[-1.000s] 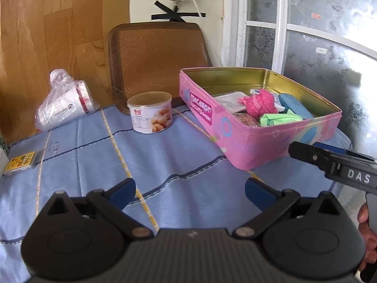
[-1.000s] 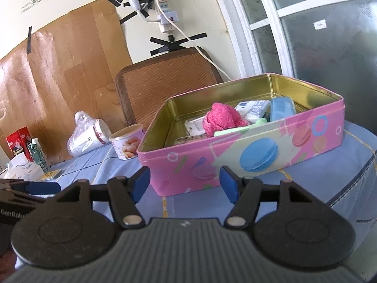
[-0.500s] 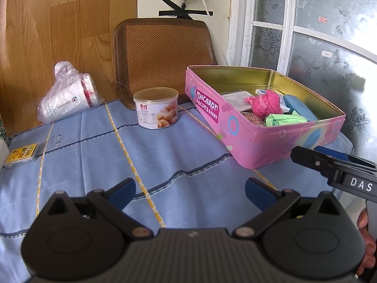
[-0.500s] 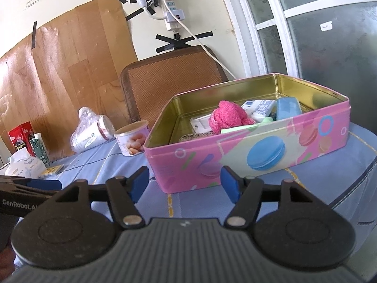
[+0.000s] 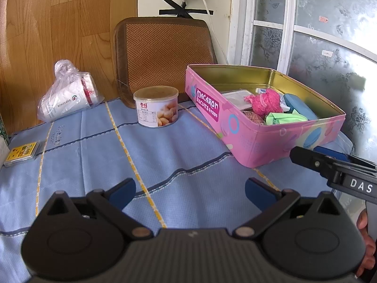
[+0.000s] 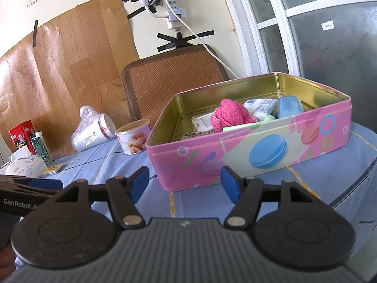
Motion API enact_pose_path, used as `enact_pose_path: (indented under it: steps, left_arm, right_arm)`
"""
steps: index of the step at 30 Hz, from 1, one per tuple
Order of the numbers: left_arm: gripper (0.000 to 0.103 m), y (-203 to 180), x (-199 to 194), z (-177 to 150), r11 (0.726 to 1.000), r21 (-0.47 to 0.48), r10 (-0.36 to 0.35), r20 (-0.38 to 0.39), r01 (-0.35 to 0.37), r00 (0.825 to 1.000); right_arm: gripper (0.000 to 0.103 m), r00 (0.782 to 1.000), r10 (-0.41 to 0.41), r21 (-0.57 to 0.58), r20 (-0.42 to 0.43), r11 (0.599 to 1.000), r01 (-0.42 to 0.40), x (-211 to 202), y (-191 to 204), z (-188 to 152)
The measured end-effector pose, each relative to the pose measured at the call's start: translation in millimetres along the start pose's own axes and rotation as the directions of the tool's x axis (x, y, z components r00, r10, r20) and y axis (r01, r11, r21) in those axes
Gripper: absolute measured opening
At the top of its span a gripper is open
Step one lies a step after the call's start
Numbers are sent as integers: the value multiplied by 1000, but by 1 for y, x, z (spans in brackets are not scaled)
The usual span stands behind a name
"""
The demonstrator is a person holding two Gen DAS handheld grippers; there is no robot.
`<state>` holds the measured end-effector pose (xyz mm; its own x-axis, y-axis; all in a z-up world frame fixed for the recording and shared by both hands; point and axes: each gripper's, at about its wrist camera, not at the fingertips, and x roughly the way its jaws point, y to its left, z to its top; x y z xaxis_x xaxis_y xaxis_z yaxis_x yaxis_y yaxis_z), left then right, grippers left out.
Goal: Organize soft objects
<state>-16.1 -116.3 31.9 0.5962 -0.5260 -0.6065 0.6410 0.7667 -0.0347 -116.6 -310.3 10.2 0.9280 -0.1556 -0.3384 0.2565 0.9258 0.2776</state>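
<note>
The left gripper (image 5: 190, 189) hangs over the blue cloth (image 5: 99, 155) on the tabletop with its blue pads spread wide and nothing between them. The right gripper (image 6: 185, 182) is likewise spread and empty, low over the cloth. Just ahead of the right gripper, and ahead and to the right of the left one, sits the pink tin (image 6: 259, 151), lid off. Inside it lie a pink fluffy cloth (image 6: 229, 115), a green packet (image 5: 286, 119), a blue case (image 6: 288, 106) and a white pack (image 6: 260, 106), bunched toward the tin's far right end. A can (image 5: 156, 106) stands ahead of the left gripper, just left of the tin. Further left lies a bagged cup (image 5: 68, 99), well apart from both grippers.
</note>
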Motion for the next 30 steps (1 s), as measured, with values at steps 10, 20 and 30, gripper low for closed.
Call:
enact_pose_path:
  steps: [10,20,30]
  left_arm:
    - [102,6,2,-3,1000,-24,11,-8,-11,1000]
    - [102,7,4,-3,1000,-21,8,-14,-8,1000]
    - [102,8,4,-4,1000,-23,6,-17,-7,1000]
  right_arm:
    - [73,1000,7,-27,2,1000,-7,0,5,-3]
    - [76,1000,-1,-26,3,1000,1,1,5,-3]
    - [77,1000,1,-26,1,1000,-1,1,6,-5]
